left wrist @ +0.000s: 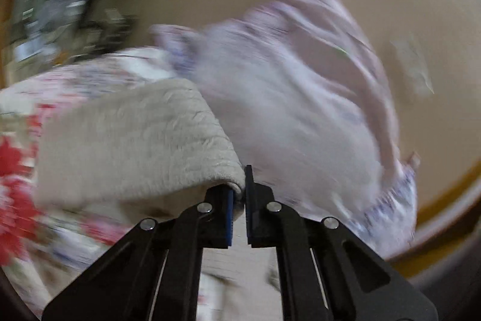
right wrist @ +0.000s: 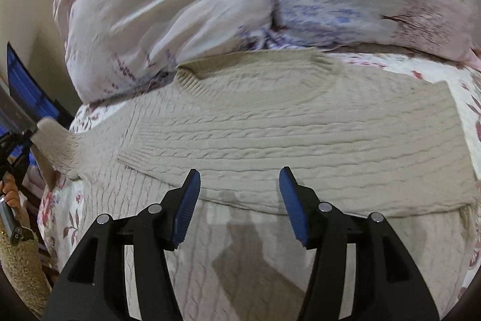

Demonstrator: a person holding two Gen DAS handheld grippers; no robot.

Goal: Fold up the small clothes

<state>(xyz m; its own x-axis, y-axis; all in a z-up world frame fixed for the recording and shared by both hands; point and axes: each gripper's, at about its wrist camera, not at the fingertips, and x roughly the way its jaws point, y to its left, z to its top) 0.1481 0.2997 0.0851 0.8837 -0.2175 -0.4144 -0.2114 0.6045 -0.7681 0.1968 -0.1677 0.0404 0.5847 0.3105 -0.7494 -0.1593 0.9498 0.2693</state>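
Garment: beige cable-knit sweater [right wrist: 270, 122] spread on floral bedsheet [right wrist: 469, 98], neckline toward the pillows [right wrist: 180, 5]; one sleeve already laid across the chest, far sleeve cuff [right wrist: 54, 137] raised off the bed at the picture's left edge.
Left gripper [left wrist: 239, 200]: clamped tight on the cuff [left wrist: 135, 140]; knit bunched between the blue pads, fold of cloth draped over the left finger. View heavily blurred, fine detail of the bite not readable.
Right gripper [right wrist: 239, 200]: jaws apart, nothing between them; hovering above the folded sleeve's lower edge, body panel of the sweater underneath. Contact with the knit: none visible.
Step in hand (judged): carrying the held sleeve across the chest to lie over the one already folded.
Technique, left: lift the cuff only enough to clear the body panel; carry along the shoulder line; lay flat with cuff parallel to the first sleeve before releasing.
Technique, right: press or pin near the shoulder seam so the torso stays put while the sleeve swings over.
Risk: loose knit stretches and drags; a pull too far sideways likely to skew the whole sweater on the sheet or disturb the first fold.
Check before release: sleeve edge inside the side seam, no twist in the cuff.
Remaining (judged): bottom-to-neck fold not yet made.
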